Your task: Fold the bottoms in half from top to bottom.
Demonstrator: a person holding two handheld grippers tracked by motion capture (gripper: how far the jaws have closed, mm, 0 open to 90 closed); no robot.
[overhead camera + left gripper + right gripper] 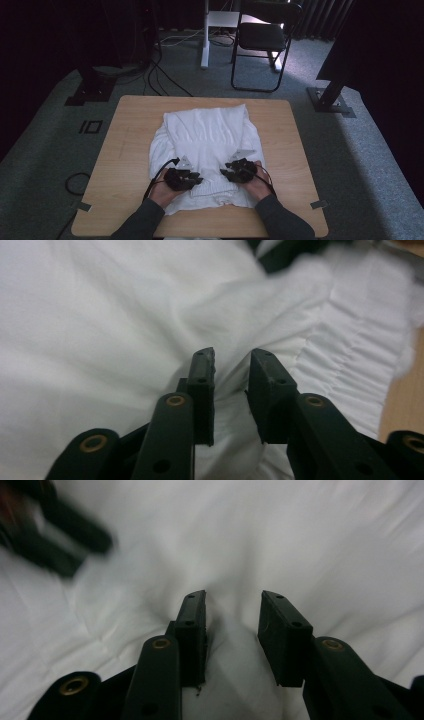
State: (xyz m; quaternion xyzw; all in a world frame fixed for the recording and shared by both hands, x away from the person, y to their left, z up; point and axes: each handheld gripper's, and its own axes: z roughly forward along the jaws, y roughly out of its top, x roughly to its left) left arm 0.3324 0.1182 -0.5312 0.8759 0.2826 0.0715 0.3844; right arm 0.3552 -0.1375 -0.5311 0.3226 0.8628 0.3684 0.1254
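On the wooden desk (125, 150), seen from the high view, lies a white garment (207, 135), folded into a rough rectangle and sitting near the middle, a little toward the person's side; its cloth is soft and rumpled, with a ribbed band along the near edge; the left gripper (192, 176) and the right gripper (231, 172) both rest on that near part, close together but apart, each held by a hand with a dark sleeve behind it; a black chair (262, 37) stands on the carpet beyond the desk.

In the left gripper view, the left gripper (231, 356) hangs just over the white garment (100, 330); its fingers (202, 385) stand parted, with a raised crease of cloth between them, not yet pinched; the ribbed band runs to the right, and a strip of desk (407, 395) shows past it.

In the right gripper view, the right gripper (233, 597) has its fingers (282, 630) spread wider, a soft hump of the white garment (300, 540) rising into the gap; the left gripper (55, 535) shows blurred, farther off.
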